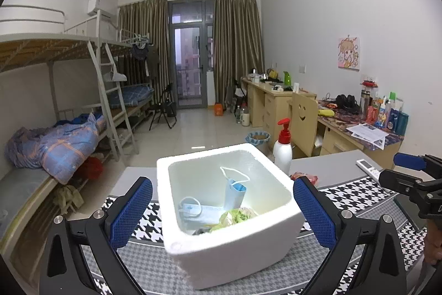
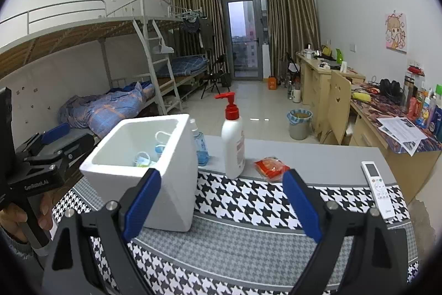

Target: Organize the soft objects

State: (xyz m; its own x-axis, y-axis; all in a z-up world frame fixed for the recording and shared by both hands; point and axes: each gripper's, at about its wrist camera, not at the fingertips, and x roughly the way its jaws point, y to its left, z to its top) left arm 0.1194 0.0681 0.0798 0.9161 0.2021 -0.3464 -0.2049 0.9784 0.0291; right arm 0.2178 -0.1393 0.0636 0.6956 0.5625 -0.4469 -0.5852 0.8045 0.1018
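While the left gripper (image 1: 222,214) holds its blue fingers (image 1: 131,214) wide apart on both sides of the white foam box (image 1: 234,253), nothing is clamped. Inside the box lie two blue face masks (image 1: 234,191) and a crumpled green plastic bag (image 1: 237,216). The right gripper (image 2: 221,205) also has its fingers apart over the black-and-white checked cloth (image 2: 248,201) on the surface. Near them sit a small red packet (image 2: 270,166), a white pump bottle with a red top (image 2: 233,145) and a white remote control (image 2: 378,188)
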